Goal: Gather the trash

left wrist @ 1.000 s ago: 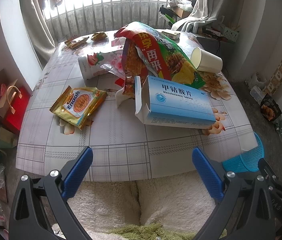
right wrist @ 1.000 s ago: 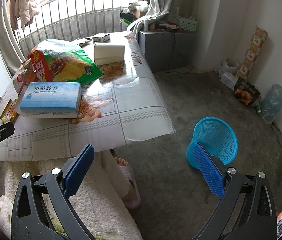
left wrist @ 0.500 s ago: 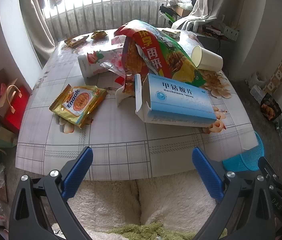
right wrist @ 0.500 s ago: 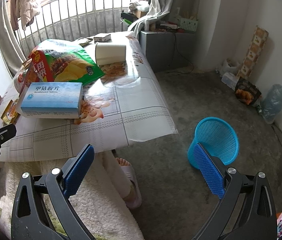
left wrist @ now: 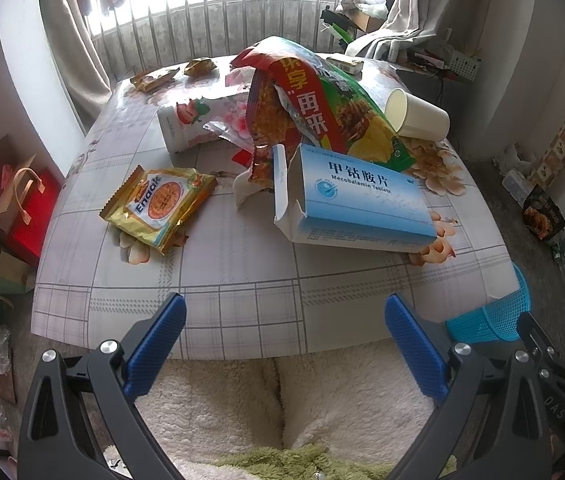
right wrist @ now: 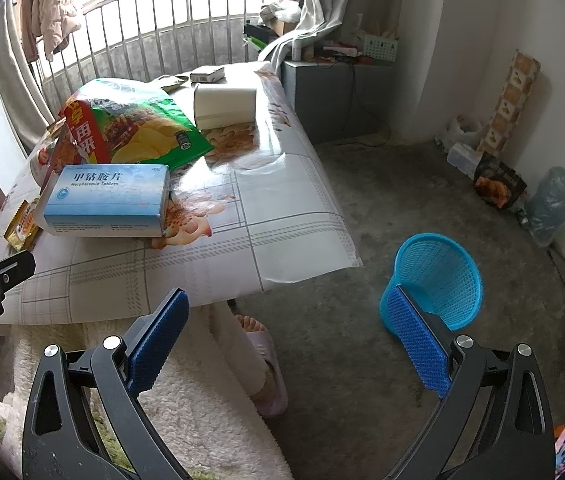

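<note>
Both grippers, left [left wrist: 284, 344] and right [right wrist: 296, 330], hover spread before the table [left wrist: 242, 304].

Black frames, blue ribbed jaws

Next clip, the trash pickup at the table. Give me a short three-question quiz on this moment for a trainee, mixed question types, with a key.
1. True or false: the left gripper is shut on a wrapper.
2. The paper cup on the table is: A) upright, B) lying on its side, C) inside the basket.
3. Fill in: the blue mesh basket stands on the ____, off the table's right side.

Key
1. False: both it and the right gripper are open and hold nothing.
2. B.
3. Floor.
</note>
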`<state>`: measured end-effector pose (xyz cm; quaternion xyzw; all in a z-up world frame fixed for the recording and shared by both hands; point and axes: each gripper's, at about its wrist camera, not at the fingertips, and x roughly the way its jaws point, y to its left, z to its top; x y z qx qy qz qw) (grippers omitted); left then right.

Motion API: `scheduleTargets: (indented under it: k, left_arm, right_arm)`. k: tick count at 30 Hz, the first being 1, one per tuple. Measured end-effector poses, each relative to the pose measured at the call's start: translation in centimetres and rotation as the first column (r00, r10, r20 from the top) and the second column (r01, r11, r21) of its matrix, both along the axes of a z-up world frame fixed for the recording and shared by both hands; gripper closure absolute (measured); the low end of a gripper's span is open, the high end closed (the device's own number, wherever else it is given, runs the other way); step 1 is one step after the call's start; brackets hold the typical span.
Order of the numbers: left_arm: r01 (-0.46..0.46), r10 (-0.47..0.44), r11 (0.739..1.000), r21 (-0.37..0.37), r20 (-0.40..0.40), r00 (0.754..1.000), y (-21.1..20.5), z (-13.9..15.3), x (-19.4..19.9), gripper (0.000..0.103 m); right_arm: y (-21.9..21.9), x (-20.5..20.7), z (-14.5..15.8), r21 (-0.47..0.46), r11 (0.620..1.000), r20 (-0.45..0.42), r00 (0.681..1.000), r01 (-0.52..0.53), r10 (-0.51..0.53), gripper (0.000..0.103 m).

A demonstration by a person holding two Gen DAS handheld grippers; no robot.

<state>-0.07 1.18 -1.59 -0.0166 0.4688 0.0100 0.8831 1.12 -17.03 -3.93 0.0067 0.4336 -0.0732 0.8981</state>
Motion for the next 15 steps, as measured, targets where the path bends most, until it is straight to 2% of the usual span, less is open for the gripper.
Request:
scheduleTargets:
  k: [15]
  left_arm:
    - [-0.002, 0.002, 1.0, 0.001, -0.017, 1.0, 0.21, -0.15, 0.08, 0.006]
  right_arm:
    - [0.08, 0.09, -0.13, 0.008, 1.0, -0.003, 1.0, 0.001, 0.0, 0.008]
